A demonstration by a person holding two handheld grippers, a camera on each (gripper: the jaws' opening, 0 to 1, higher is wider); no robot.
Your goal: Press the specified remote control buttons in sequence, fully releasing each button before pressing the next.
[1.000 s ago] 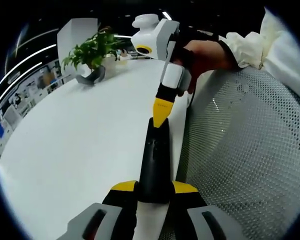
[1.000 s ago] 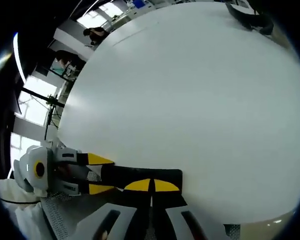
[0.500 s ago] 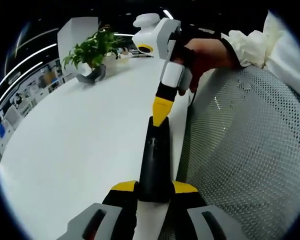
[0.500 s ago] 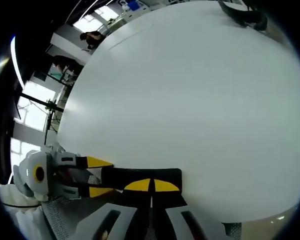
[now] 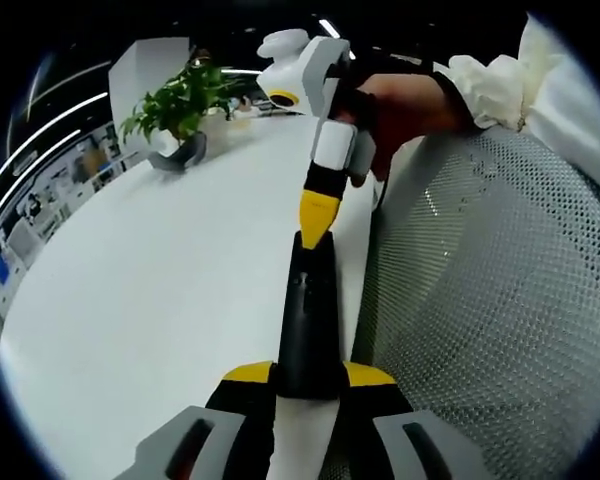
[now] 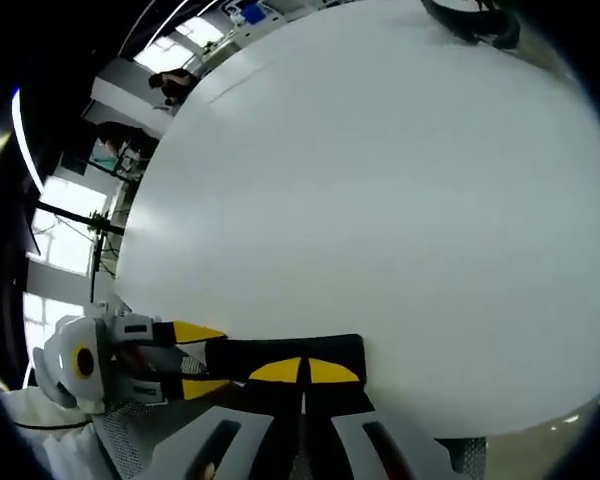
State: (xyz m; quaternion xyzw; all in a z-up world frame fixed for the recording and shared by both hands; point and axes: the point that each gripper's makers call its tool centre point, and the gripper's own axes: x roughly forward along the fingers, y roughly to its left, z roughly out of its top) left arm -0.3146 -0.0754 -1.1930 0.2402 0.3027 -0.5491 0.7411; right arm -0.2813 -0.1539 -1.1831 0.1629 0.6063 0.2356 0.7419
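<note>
A slim black remote (image 5: 308, 320) stands lengthwise between the yellow-tipped jaws of my left gripper (image 5: 308, 375), which is shut on its near end. My right gripper (image 5: 318, 215) reaches in from the top of the left gripper view, jaws shut. Its yellow tip rests on the remote's far end. In the right gripper view the remote (image 6: 270, 350) lies crosswise just above my own shut right gripper (image 6: 303, 372). The left gripper (image 6: 202, 358) clamps it from the left. The buttons are too dark to make out.
The white table (image 5: 150, 290) stretches away to the left, with a potted plant (image 5: 180, 105) at its far end. A grey mesh chair (image 5: 480, 300) stands close on the right. A hand (image 5: 410, 100) in a white sleeve holds the right gripper. A dark curved object (image 6: 470, 20) lies on the far table edge.
The right gripper has leaned slightly to the left, its tip staying at the remote's far end. The left gripper keeps its hold on the remote.
</note>
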